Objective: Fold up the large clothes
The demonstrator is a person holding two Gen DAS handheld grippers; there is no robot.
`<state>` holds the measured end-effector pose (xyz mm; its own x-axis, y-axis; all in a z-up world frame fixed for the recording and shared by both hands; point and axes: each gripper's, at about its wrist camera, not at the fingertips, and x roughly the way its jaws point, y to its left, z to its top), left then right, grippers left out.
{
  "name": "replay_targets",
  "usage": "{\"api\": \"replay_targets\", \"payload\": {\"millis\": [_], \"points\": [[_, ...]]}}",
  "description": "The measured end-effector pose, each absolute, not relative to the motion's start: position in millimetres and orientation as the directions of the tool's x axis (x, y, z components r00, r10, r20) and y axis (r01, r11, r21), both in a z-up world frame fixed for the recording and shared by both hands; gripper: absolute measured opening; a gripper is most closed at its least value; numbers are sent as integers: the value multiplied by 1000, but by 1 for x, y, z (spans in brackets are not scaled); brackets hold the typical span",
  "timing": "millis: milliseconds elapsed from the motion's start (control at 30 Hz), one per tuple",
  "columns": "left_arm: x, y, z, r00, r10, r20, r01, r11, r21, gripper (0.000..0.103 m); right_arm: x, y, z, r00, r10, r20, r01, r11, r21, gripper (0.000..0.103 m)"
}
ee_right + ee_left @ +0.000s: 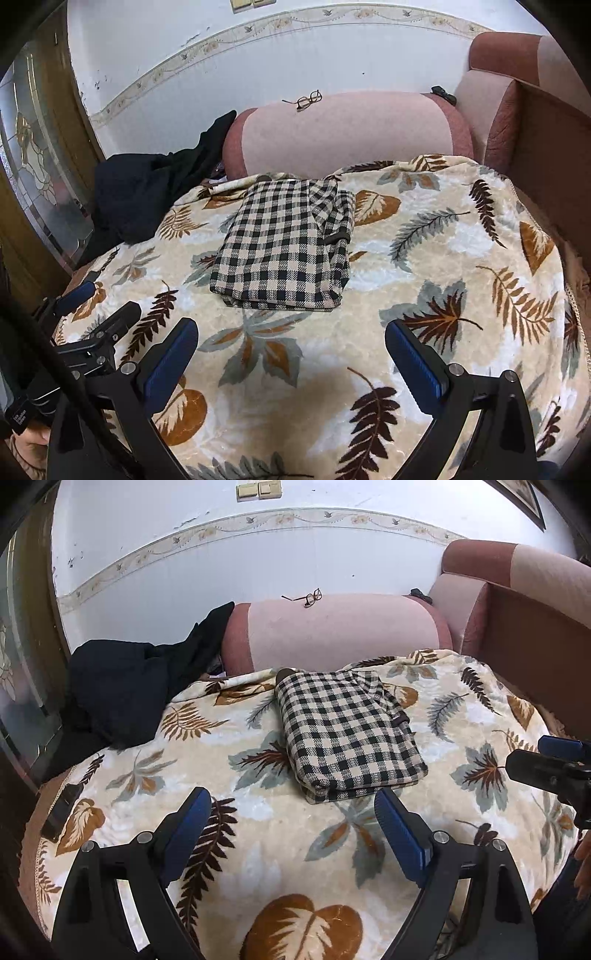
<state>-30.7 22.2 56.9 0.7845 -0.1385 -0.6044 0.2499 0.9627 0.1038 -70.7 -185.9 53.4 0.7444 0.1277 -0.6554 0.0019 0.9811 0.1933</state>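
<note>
We find the checked garment (pixel 345 734) already folded into a compact, layered rectangle, lying flat toward the far middle of the leaf-print blanket (pixel 258 853). Its edges look fairly square, with one small flap showing at the far right corner. We judge this piece essentially finished.

Left gripper (pixel 293 834): jaws spread wide, nothing between them, poised over the blanket just short of the garment's near edge. Right gripper (pixel 291 363): likewise spread and empty, near the garment but apart from it. Neither touches cloth.

What is left, as we read it: a heap of dark clothing (pixel 147 192) sits unfolded at the far left, partly draped against the sofa. If it belongs to the job, it is the next piece; we cannot tell how many garments it holds.

Surface: soft plush blanket, slightly rumpled, spread over what seems a cushioned seat. Room: a pink sofa back (pixel 347 129) behind, with spectacles (pixel 308 99) resting on top, a pale wall with a patterned border, wall switches (pixel 258 491), and a glazed door (pixel 33 162) at left.
</note>
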Motion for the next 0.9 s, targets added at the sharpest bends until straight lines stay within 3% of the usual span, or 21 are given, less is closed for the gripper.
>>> {"api": "replay_targets", "payload": {"millis": [900], "points": [[-52,12,74,786,-177,-593,288,953,96,89,-92,-186,66,756,121,-644,3,982,188,103]]}}
